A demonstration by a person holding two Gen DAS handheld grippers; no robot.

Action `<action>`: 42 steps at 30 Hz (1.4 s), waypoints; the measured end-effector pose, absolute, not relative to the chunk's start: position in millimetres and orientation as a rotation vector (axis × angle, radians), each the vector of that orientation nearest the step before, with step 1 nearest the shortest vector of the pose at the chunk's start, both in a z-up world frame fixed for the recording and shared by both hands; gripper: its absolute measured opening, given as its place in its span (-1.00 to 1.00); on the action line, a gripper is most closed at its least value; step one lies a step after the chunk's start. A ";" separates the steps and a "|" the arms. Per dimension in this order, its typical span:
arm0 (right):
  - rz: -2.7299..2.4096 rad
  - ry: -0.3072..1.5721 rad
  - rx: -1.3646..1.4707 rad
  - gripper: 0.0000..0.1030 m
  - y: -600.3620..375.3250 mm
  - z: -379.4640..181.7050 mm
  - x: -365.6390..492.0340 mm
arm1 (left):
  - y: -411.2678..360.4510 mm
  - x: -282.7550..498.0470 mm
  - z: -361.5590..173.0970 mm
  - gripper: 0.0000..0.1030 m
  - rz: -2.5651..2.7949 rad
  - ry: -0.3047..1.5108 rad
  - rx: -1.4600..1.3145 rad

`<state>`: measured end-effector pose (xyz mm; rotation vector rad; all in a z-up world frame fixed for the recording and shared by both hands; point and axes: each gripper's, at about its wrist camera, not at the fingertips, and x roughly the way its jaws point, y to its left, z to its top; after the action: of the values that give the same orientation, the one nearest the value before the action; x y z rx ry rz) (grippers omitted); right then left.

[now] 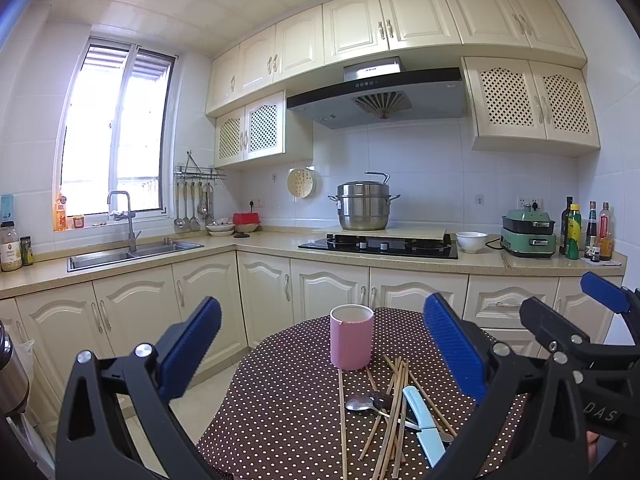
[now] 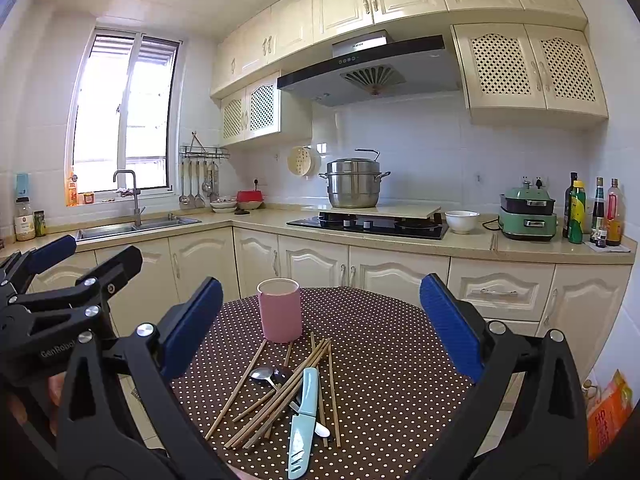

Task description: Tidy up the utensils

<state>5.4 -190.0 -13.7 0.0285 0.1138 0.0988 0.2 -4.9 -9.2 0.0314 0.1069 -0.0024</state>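
Pink cup (image 2: pixel 279 309) upright on dotted table (image 2: pixel 392 360), chopsticks (image 2: pixel 280 394), spoon (image 2: pixel 264 375), sheathed knife (image 2: pixel 303 420) piled before it — left gripper (image 1: pixel 320 354), right gripper (image 2: pixel 320 328) both spread wide, empty

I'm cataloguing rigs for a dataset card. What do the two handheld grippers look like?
Both match: the left gripper and right gripper have black plastic frames with cut-out arms and silver pivot bolts. The ribbed finger pads are blue. White lettering marks the bodies, reading "GenRobot" on the left one. No cables or sleeves show.
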 end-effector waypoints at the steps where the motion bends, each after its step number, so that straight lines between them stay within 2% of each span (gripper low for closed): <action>1: 0.099 0.113 0.029 0.88 -190.3 -13.7 5.6 | -4.9 0.3 -8.9 0.92 -0.003 0.107 0.031; 42: 0.100 0.127 0.028 0.88 -185.3 -15.0 7.6 | 2.6 1.2 -9.2 0.92 0.006 0.115 0.029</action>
<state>7.6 -185.3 -15.0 0.0281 0.1272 0.1001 1.2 2.6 -9.2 0.0288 0.1148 0.0065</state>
